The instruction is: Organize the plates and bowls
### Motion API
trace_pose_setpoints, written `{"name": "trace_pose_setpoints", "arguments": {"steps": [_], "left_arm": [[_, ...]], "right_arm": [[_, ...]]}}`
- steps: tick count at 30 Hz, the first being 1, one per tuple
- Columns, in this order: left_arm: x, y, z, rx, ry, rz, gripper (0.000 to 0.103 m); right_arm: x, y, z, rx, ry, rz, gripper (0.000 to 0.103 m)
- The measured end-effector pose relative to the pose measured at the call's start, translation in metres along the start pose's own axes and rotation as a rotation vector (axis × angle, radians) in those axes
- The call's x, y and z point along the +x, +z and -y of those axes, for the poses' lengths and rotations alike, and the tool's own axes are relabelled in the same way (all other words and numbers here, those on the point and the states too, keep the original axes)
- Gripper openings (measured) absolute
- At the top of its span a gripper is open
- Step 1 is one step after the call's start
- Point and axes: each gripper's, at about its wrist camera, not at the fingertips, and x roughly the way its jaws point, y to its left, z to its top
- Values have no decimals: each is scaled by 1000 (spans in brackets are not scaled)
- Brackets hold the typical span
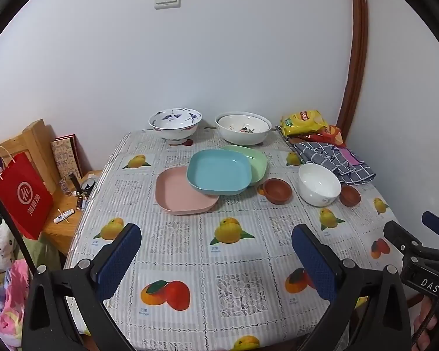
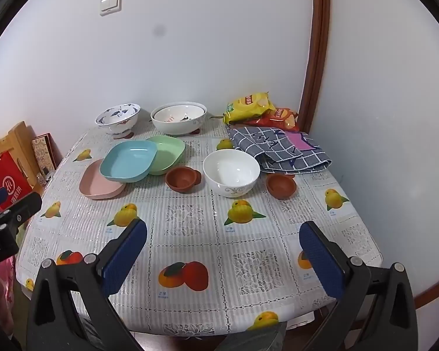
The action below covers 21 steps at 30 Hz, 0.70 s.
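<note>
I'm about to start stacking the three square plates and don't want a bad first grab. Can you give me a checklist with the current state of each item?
1. Left tongs open and holding nothing: ok.
2. Right tongs open and holding nothing: ok.
3. Blue plate lies on top, overlapping the pink plate and green plate, free to lift first: ok.
4. Plates look empty: ok.
5. Brown cup close beside the blue plate's corner, may get knocked: not ok.
6. Whether the blue plate sits level: cannot tell.
</note>
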Motion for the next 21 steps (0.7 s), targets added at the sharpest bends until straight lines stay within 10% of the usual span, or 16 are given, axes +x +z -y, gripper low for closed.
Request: {"name": "trace_pose_setpoints", "arguments": {"steps": [21], "left_arm": [[2, 6, 1, -13, -29, -15, 103]], "right_arm": [[-6, 3, 4, 10, -4, 9, 102]]}}
